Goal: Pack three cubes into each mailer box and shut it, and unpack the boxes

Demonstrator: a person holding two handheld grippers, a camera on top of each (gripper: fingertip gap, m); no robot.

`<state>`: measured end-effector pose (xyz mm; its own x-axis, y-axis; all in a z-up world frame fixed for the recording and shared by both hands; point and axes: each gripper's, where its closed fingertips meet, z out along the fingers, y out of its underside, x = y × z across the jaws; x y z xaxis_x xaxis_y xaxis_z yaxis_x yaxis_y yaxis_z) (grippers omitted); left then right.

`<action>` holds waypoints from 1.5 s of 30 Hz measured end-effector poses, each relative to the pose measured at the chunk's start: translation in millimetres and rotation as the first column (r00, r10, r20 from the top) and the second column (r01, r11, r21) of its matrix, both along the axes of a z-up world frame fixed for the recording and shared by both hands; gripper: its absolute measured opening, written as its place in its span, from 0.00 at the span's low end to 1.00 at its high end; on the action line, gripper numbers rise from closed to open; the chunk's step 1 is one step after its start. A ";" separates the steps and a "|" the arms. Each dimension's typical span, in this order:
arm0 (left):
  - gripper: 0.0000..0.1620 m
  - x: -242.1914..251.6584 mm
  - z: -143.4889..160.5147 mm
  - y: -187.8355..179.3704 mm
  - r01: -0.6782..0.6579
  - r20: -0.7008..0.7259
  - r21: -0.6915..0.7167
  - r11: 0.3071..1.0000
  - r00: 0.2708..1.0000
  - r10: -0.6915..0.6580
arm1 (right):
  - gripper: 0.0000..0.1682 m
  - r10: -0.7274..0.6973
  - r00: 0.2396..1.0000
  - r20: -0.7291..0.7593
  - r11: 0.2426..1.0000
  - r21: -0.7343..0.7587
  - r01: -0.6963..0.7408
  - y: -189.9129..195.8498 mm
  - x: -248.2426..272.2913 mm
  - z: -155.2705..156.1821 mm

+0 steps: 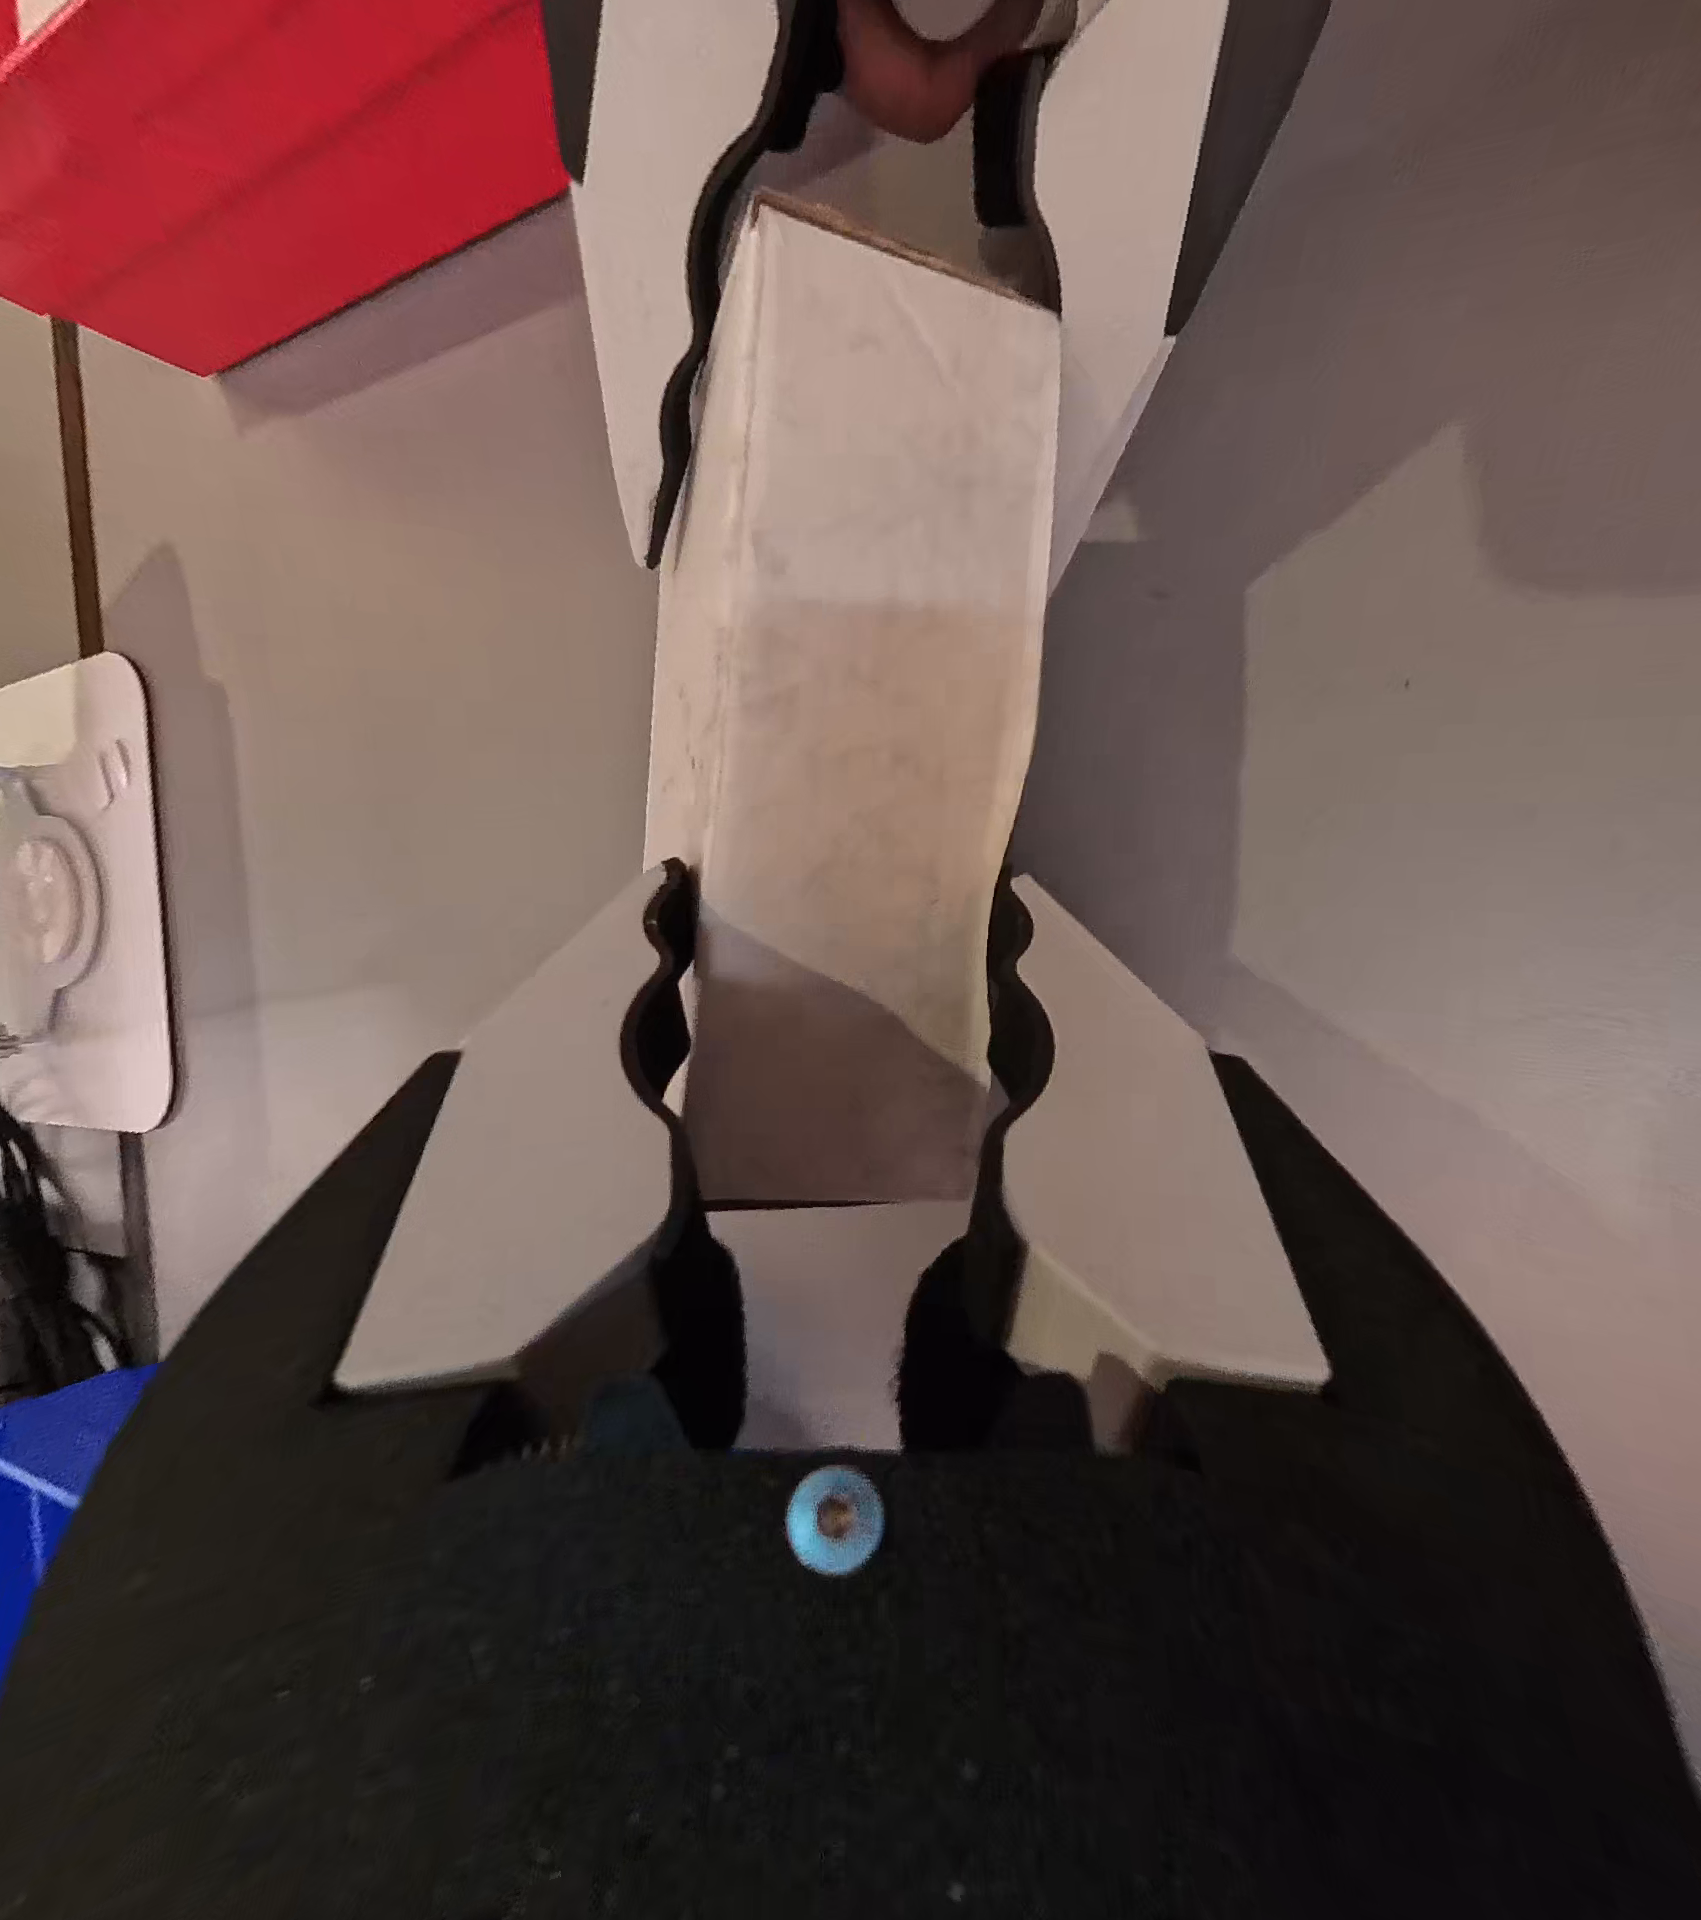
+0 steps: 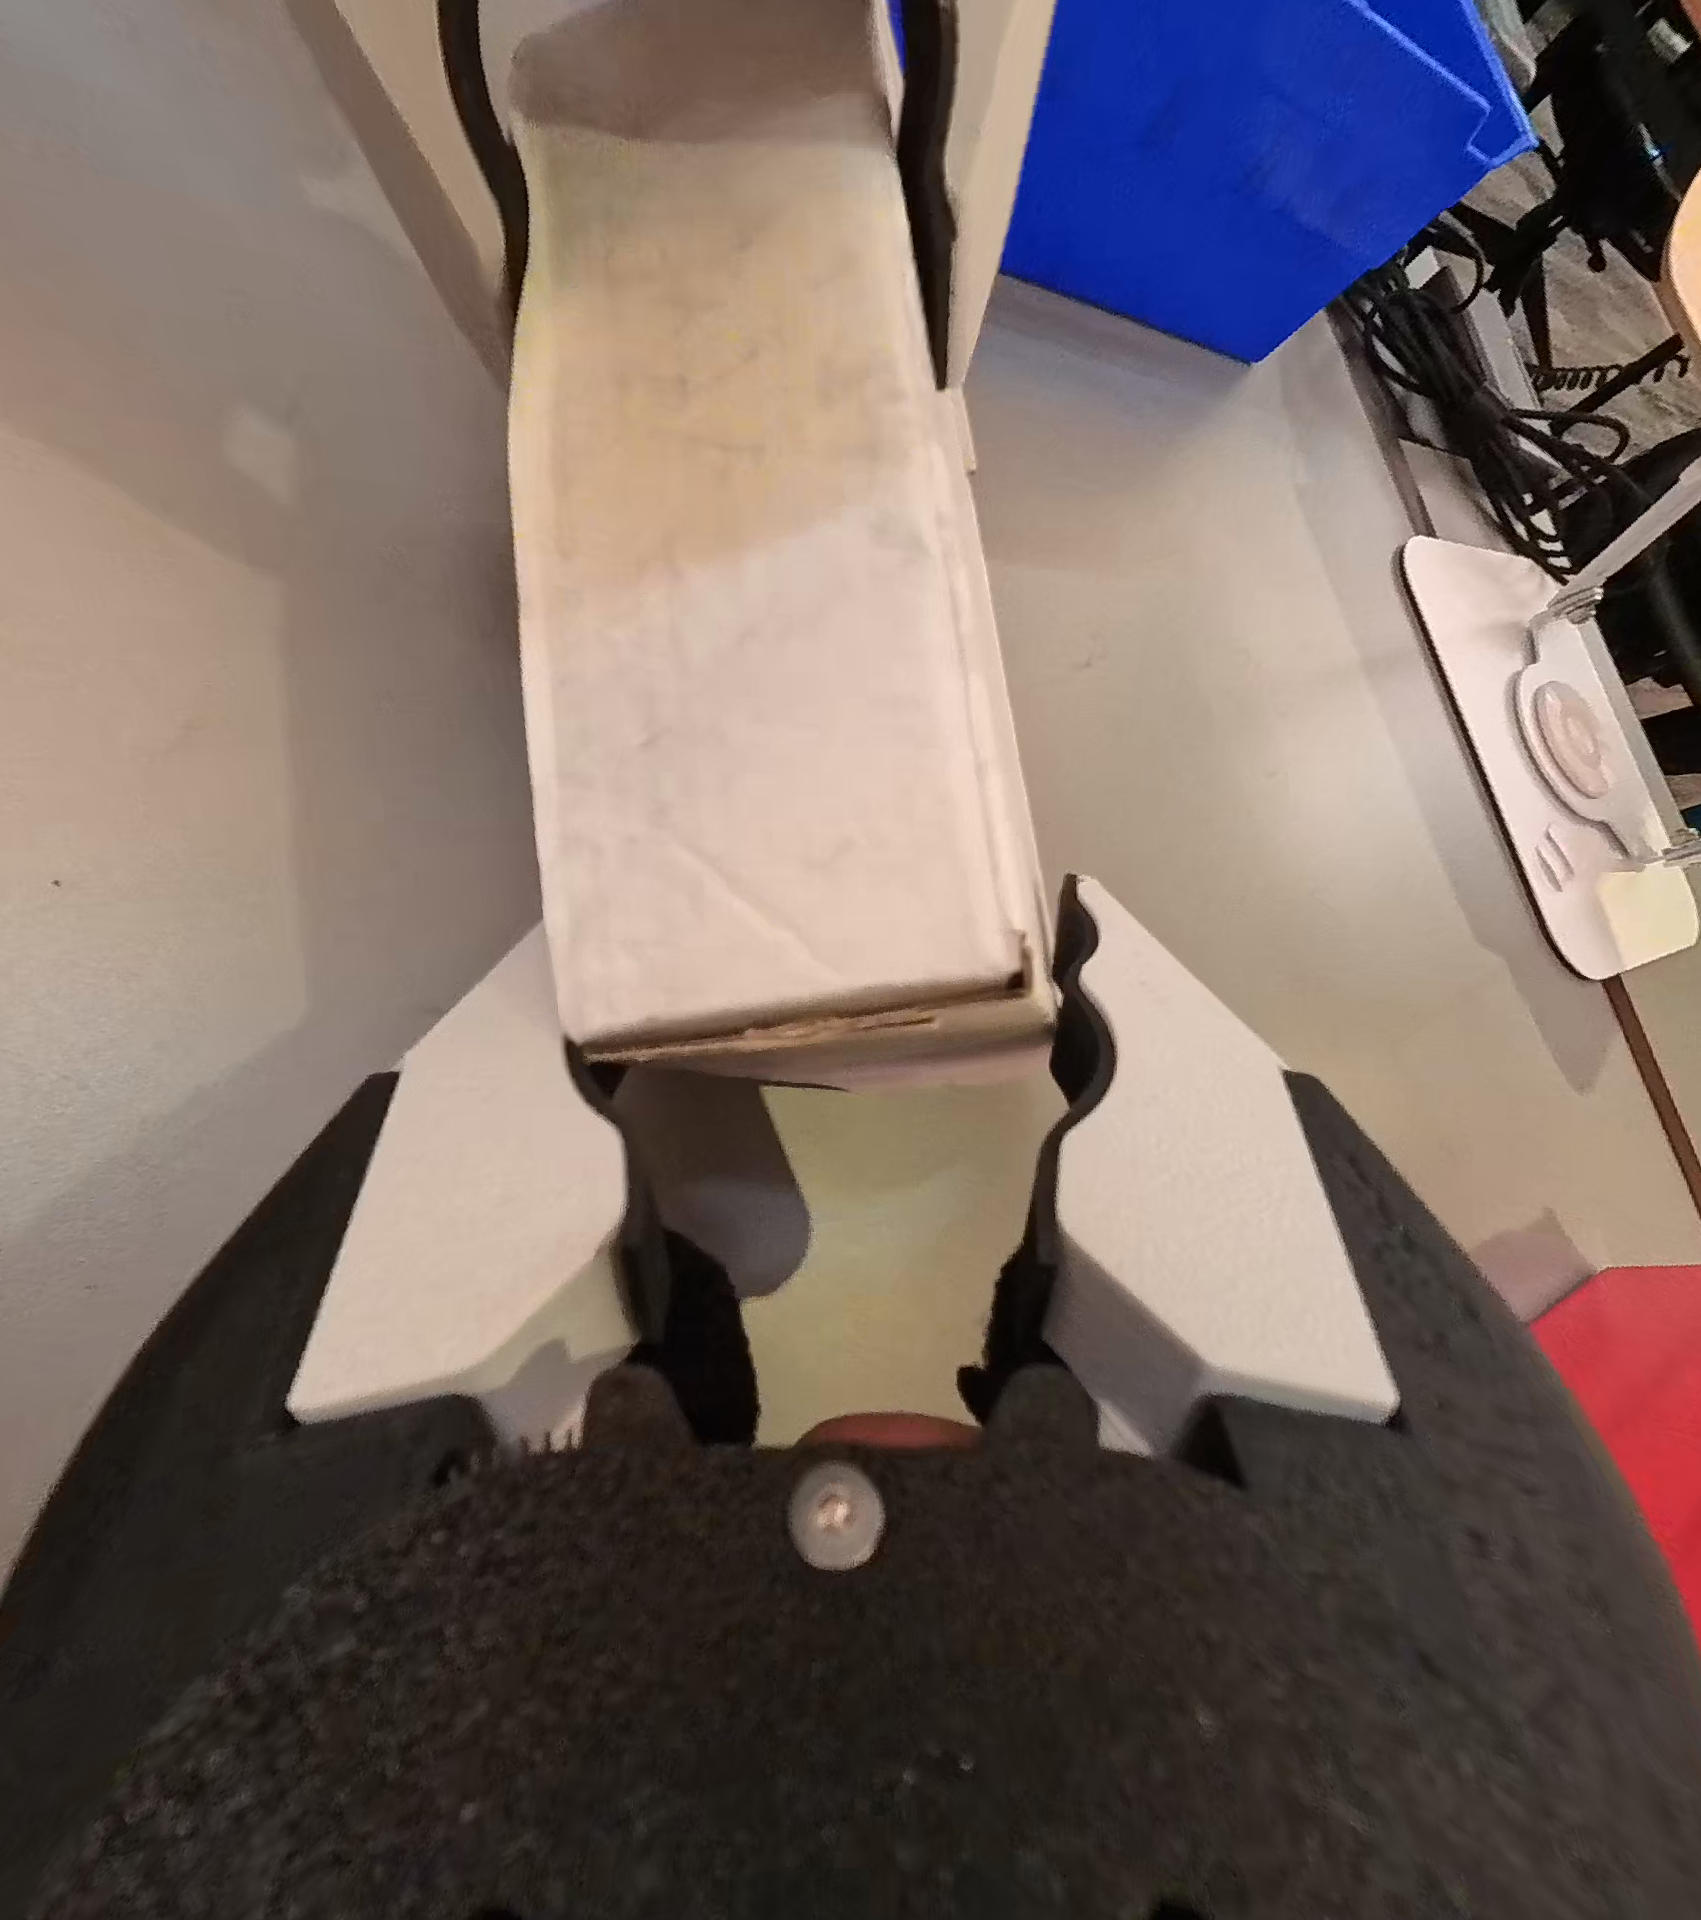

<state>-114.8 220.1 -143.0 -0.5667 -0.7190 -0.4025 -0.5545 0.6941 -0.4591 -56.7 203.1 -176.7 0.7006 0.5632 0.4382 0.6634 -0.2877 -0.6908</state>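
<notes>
Long white cardboard mailer box (image 1: 856,665), lid down, held off grey tabletop (image 1: 1448,831) mid-surface. Left gripper (image 1: 841,1039) clamps one end, right gripper (image 2: 815,1039) opposite end; two-ended grip likely keeps it level. Red bin (image 1: 233,177), blue bin (image 2: 1230,156) near tabletop edges.

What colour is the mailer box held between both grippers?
White, scuffed mailer box; clearest in the right wrist view.

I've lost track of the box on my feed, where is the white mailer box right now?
The white mailer box is held off the table between both grippers, the left gripper clamping one end and the right gripper the other.
</notes>
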 end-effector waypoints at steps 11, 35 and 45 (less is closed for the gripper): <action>0.36 1.1 5.6 -3.2 -0.032 0.000 -0.195 0.980 0.999 0.032 | 0.48 0.007 1.000 -0.019 1.000 -0.004 -0.007 1.4 1.2 0.9; 0.04 9.8 24.7 -14.9 -0.286 0.582 0.675 0.680 0.772 -0.254 | 0.47 0.011 1.000 -0.013 0.999 -0.038 -0.011 0.7 3.1 1.2; 0.03 20.2 24.2 -20.8 -0.319 0.629 0.608 0.727 0.752 -0.197 | 0.46 0.010 0.989 0.146 1.000 0.019 -0.013 0.3 10.7 -1.6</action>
<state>-94.6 199.3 -118.8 0.0358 -0.1459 -0.9886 -0.3734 0.9157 -0.1487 -46.0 203.4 -178.3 0.6218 0.5611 0.5464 0.7606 -0.2662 -0.5922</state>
